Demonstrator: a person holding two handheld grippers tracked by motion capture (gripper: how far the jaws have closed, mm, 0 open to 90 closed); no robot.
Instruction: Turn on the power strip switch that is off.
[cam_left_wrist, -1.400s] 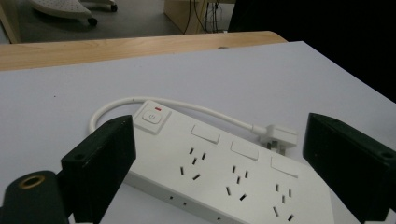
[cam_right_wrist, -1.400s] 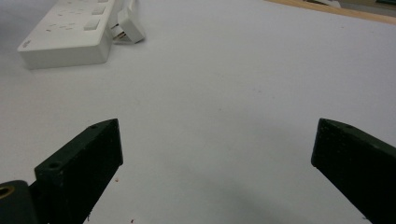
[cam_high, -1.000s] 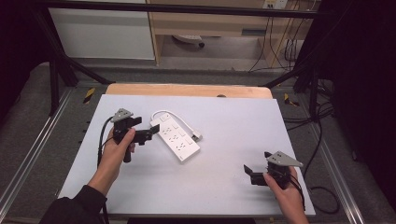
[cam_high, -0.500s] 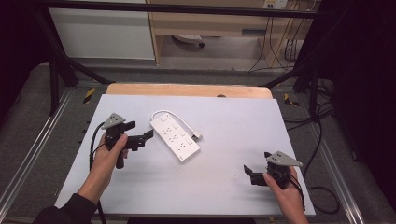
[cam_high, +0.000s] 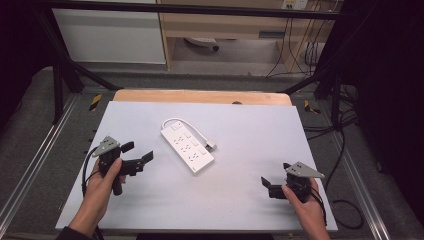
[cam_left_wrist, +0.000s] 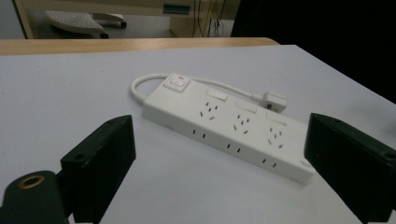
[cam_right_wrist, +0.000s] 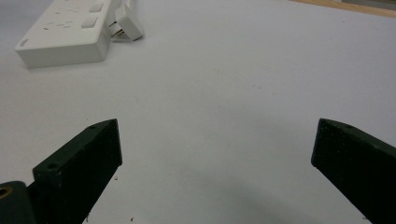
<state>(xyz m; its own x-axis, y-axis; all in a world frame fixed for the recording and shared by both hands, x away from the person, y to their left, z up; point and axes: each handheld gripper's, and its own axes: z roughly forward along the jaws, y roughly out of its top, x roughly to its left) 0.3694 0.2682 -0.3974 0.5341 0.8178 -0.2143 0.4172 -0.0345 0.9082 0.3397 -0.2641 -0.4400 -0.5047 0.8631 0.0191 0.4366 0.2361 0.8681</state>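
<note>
Power strip (cam_high: 187, 146), white, lies flat near the middle of the pale table (cam_high: 240, 200) in the high view, set on a slant with its switch end toward the far side and its short cable (cam_high: 172, 121) looping round to a plug (cam_high: 210, 146) just beside its right edge. Left gripper (cam_high: 138, 155) sits off to the strip's left, held in the person's left hand (cam_high: 102, 177), jaws spread and pointing toward the strip, apart from it. Over at the near right corner, the right gripper (cam_high: 266, 186) rests low in the right hand (cam_high: 305, 210), well apart from the strip, jaws aimed leftward across the bare tabletop.

Now the left gripper view: two black jaws rise wide apart from the bottom corners, nothing between them but table, and the power strip (cam_left_wrist: 229, 126) lies straight ahead (three socket groups in a row, each with its own rocker, plus a switch with a red mark at the cable end). The plug (cam_left_wrist: 274, 99) lies behind it, cable (cam_left_wrist: 140, 86) curling at the left.

Right gripper view: jaws again spread wide over empty white surface, gripping nothing. One end of the strip (cam_right_wrist: 70, 32) shows at the upper left, with the plug (cam_right_wrist: 127, 23) touching or just beside it, prongs toward the strip.
</note>
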